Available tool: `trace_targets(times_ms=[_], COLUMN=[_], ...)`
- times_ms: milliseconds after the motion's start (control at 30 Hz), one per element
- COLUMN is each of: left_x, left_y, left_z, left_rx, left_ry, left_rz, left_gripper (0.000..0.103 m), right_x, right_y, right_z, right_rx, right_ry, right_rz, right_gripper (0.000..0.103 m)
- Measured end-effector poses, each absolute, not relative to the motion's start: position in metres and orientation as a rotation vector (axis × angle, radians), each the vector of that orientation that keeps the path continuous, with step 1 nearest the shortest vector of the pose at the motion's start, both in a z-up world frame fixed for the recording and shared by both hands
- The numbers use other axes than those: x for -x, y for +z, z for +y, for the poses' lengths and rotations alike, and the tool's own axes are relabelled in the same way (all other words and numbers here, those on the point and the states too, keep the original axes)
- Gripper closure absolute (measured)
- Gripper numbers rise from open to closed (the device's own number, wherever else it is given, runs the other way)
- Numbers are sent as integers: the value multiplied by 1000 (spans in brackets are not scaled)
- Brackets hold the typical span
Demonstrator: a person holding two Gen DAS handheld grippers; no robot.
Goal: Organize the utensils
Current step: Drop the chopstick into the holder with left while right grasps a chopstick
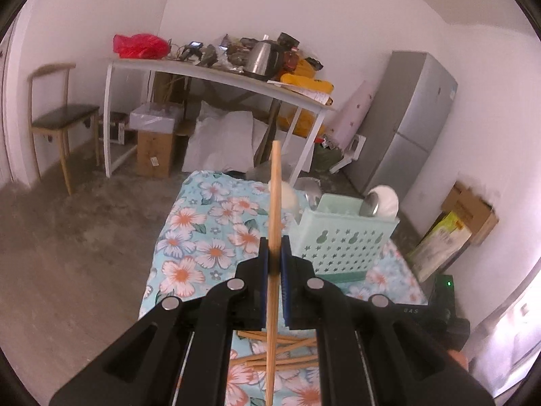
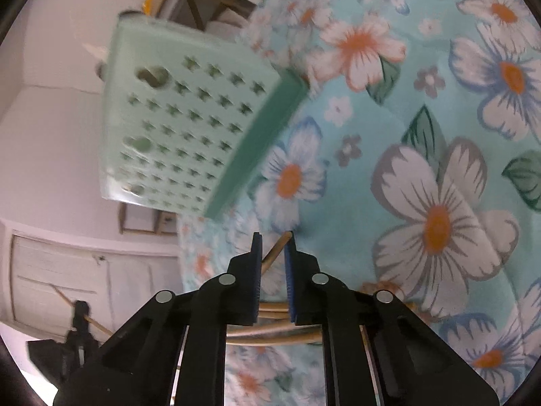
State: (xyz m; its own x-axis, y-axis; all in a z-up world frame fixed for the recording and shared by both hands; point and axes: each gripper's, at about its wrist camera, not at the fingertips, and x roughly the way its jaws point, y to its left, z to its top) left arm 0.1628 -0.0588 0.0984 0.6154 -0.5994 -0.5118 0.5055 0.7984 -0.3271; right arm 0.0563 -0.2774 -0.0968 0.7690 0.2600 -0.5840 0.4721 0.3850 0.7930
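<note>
My left gripper [image 1: 274, 242] is shut on a wooden chopstick [image 1: 274, 196] and holds it upright above the floral tablecloth [image 1: 203, 237]. A mint green utensil basket [image 1: 341, 240] stands just right of it, holding spoons [image 1: 370, 203]. Several loose chopsticks [image 1: 287, 355] lie on the cloth under the gripper. My right gripper [image 2: 273, 238] is slightly open low over the cloth, its jaws around the tip of one chopstick [image 2: 275, 250]. More chopsticks [image 2: 274, 333] lie beneath it. The basket [image 2: 182, 118] is ahead and left. The left gripper [image 2: 79, 318] with its chopstick shows at the lower left.
The table's far edge [image 1: 216, 174] drops to a concrete floor. Beyond stand a cluttered white table [image 1: 209, 71], a chair [image 1: 57, 118], boxes [image 1: 154, 150] and a grey fridge [image 1: 402, 125]. A white door [image 2: 84, 280] shows in the right wrist view.
</note>
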Motion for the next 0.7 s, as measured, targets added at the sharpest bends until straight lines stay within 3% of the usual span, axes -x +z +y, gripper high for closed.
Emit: trace_targets(times_ms=[333, 700], left_x=[-186, -221], left_y=[143, 221], left_z=[-63, -142], left_rx=[273, 305], left_ry=[-688, -751], left_rz=[588, 421], left_gripper=[97, 97], right_x=[-6, 82], right_y=[-17, 65], right_z=[-294, -326], right_rx=[-1098, -975], right_ry=[-92, -85], right_rz=[482, 240], right_gripper=[100, 100])
